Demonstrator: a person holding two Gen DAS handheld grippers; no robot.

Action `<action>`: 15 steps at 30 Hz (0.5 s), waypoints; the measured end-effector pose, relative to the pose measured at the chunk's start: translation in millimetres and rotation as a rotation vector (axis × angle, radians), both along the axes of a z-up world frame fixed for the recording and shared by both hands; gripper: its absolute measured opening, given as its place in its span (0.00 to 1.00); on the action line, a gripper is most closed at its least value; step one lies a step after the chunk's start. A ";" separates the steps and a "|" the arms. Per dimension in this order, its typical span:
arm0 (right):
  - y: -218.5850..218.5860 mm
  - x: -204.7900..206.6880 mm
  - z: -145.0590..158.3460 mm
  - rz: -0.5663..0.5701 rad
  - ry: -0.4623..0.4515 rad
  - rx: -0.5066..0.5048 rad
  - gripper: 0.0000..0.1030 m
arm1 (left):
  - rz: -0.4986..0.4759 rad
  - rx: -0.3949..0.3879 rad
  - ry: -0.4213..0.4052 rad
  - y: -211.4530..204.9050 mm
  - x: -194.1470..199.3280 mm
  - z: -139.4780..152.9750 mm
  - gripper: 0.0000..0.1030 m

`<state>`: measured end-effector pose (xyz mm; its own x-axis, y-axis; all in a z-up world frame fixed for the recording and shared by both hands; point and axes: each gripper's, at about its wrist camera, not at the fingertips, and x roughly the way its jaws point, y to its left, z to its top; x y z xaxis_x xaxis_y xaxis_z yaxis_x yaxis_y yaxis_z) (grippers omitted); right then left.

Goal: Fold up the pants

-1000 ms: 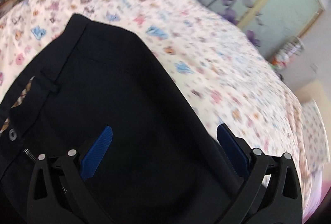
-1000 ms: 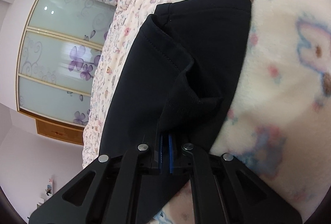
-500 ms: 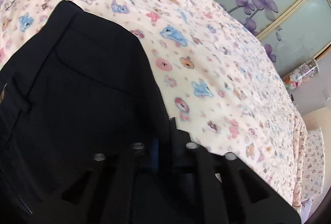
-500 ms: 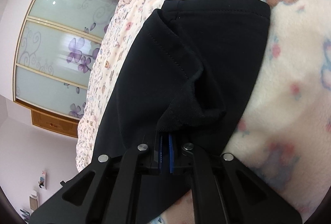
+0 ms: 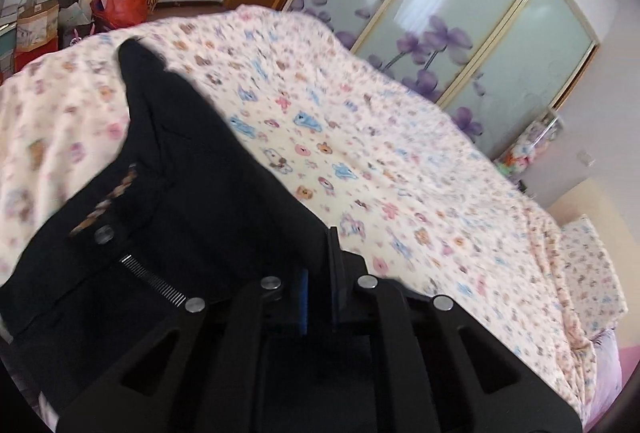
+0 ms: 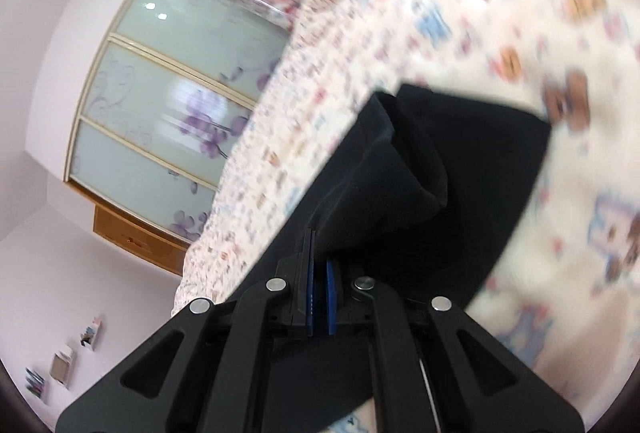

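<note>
Black pants (image 5: 180,193) lie on a bed with a cream bear-print blanket (image 5: 360,137). In the left wrist view I see their waistband end, with a metal button (image 5: 103,234) and an open zipper (image 5: 154,279). My left gripper (image 5: 318,273) is shut on the pants' right edge, lifting it. In the right wrist view the leg end of the pants (image 6: 460,169) hangs with the hem open. My right gripper (image 6: 319,269) is shut on a fold of that cloth, raised off the blanket (image 6: 520,13).
A wardrobe with frosted sliding doors and purple flowers (image 5: 460,25) stands beyond the bed; it also shows in the right wrist view (image 6: 160,105). Bags and boxes (image 5: 116,1) are piled past the bed's far left corner. A pillow (image 5: 592,273) lies at the right.
My left gripper closed on the pants' edge and lifted it. My right gripper, still shut on the leg cloth, rose higher above the blanket.
</note>
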<state>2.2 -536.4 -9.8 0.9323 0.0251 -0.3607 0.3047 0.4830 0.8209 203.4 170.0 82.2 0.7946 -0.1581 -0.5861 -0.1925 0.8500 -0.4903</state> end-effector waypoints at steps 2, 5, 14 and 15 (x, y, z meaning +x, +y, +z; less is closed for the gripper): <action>-4.8 -3.5 4.3 -0.017 -0.026 -0.026 0.04 | 0.001 -0.009 -0.026 6.5 -28.3 2.5 0.07; -13.4 -8.3 7.1 -0.049 -0.061 -0.035 0.04 | 0.004 0.000 -0.054 12.3 -69.0 -2.2 0.08; -21.2 -16.7 6.4 -0.079 -0.125 -0.024 0.04 | 0.090 -0.033 -0.077 14.5 -165.8 -77.5 0.08; -21.6 -17.5 6.1 -0.083 -0.133 -0.019 0.04 | 0.102 -0.027 -0.075 12.8 -170.6 -85.7 0.08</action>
<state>-15.3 -558.0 -3.8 0.9706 -0.0593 -0.2332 0.2328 0.4763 0.8479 32.8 182.8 -3.5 0.8490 -0.0887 -0.5209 -0.2394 0.8143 -0.5288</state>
